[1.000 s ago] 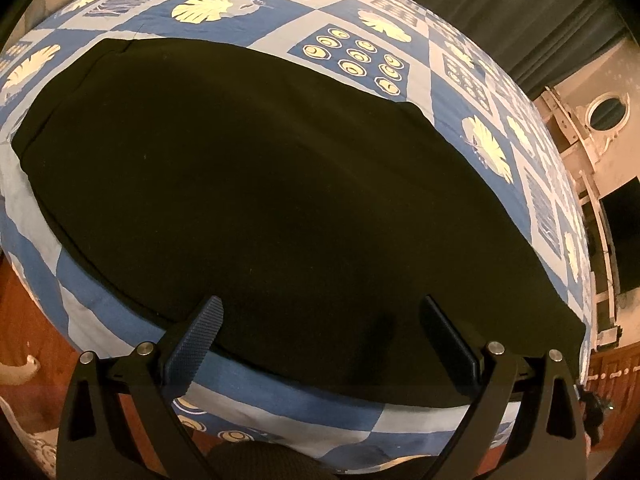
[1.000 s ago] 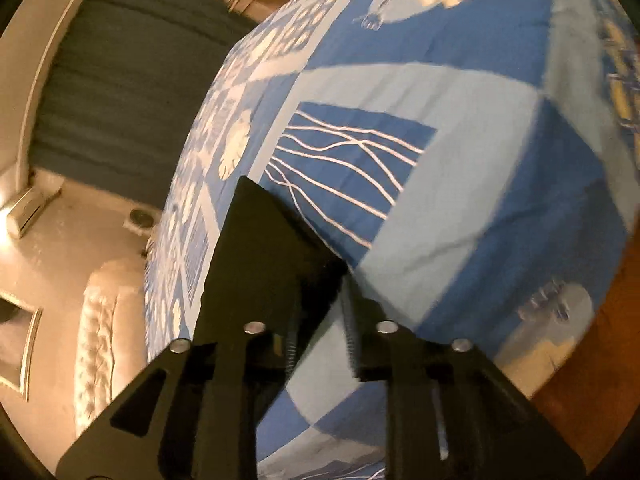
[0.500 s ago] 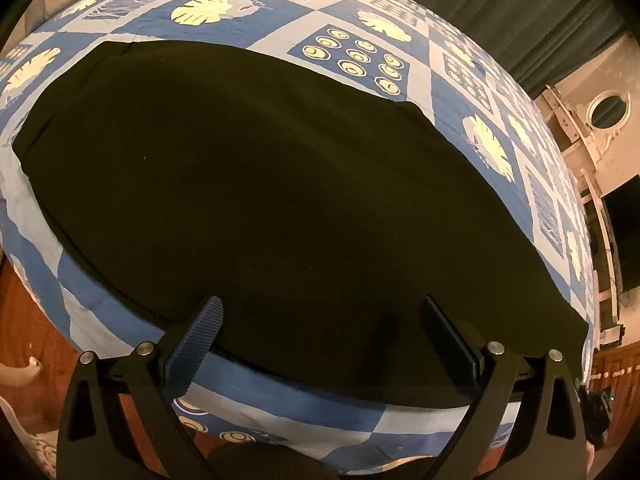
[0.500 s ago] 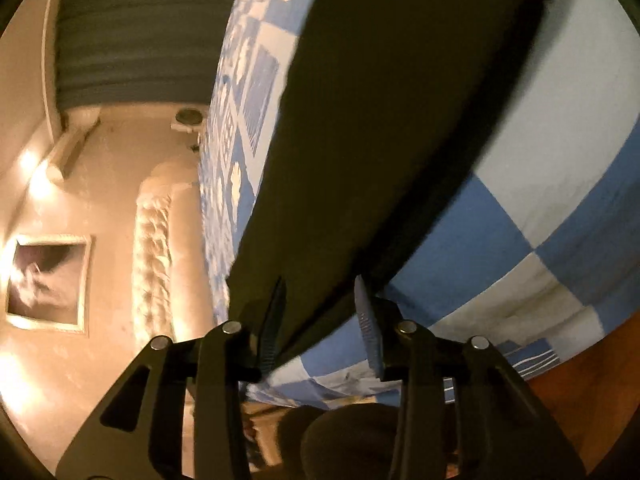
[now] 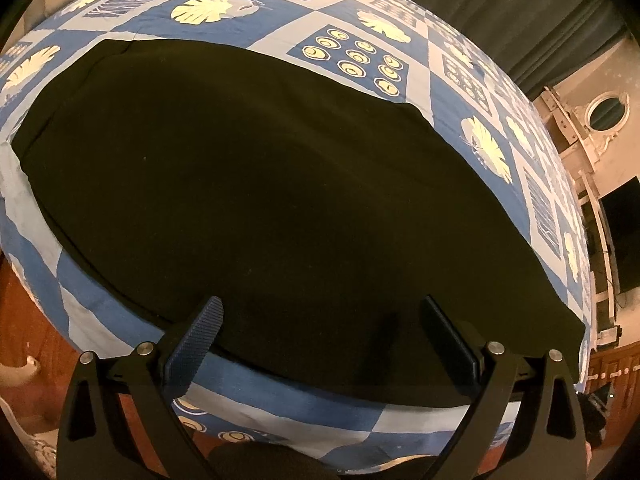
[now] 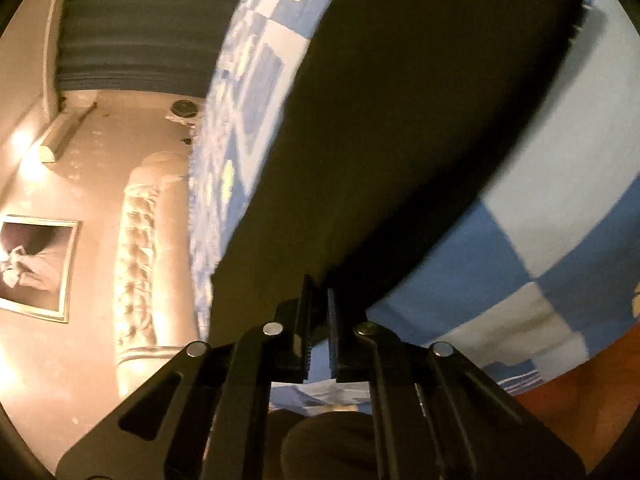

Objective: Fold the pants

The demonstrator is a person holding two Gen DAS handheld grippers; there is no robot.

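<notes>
The black pants point(image 5: 272, 200) lie spread flat across a blue and white patterned bedspread point(image 5: 280, 392). My left gripper point(image 5: 320, 320) is open and empty, hovering over the pants' near edge. In the right wrist view the pants point(image 6: 400, 140) stretch away as a long dark band. My right gripper point(image 6: 319, 300) is nearly closed, its jaws pinching the near corner of the pants at the bed's edge.
A tufted cream headboard point(image 6: 140, 248) and a framed picture point(image 6: 36, 264) stand on the wall to the left in the right wrist view. Dark curtains point(image 5: 520, 12) hang behind the bed. Wooden floor point(image 5: 24, 320) shows below the bed's edge.
My right gripper swung from the bare bedspread to the pants' corner, then narrowed from part open to pinching the fabric. My left gripper stayed still and open.
</notes>
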